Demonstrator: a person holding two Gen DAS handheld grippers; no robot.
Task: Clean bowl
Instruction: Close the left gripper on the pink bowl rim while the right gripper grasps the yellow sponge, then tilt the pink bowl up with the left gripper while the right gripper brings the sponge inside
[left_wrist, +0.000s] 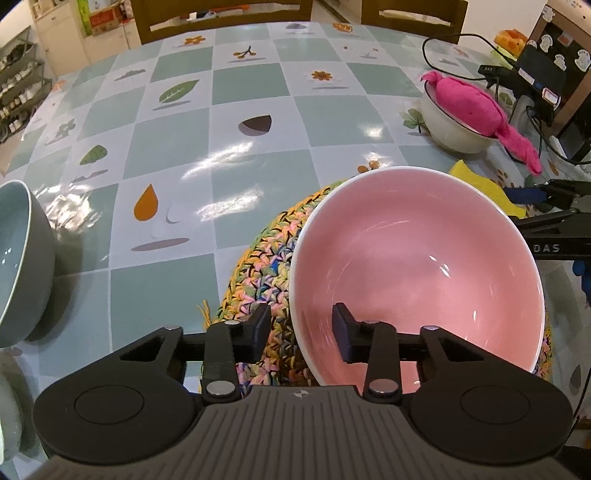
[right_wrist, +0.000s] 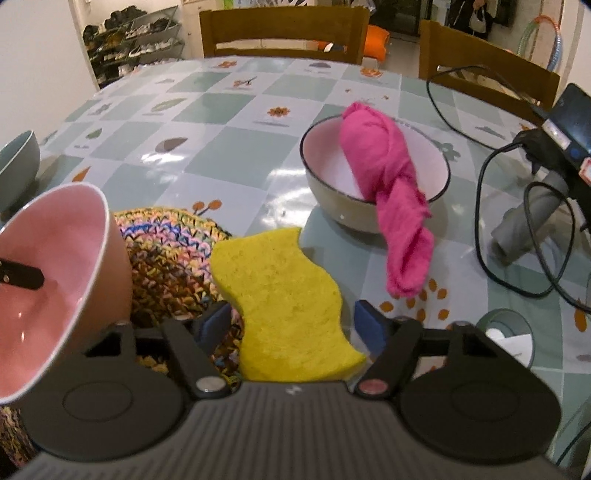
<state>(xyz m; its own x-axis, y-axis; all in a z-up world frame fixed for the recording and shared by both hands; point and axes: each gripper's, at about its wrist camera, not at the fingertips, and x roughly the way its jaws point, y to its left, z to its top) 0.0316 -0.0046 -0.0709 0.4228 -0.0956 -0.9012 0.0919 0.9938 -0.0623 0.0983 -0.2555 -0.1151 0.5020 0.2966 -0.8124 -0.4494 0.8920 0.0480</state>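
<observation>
A pink bowl sits on a multicoloured woven mat. My left gripper straddles its near rim, one finger outside and one inside. A sliver of space shows on each side of the wall, so the pads do not press. A yellow wavy sponge lies flat, partly on the mat. My right gripper is open around it. The left of its blue pads is at the sponge's edge. The right one stands slightly apart. In the right wrist view the pink bowl is at the left.
A white bowl with a magenta cloth draped over its rim stands beyond the sponge. A grey-blue bowl sits at the table's left. Black cables and a device crowd the right side. Two wooden chairs stand at the far edge.
</observation>
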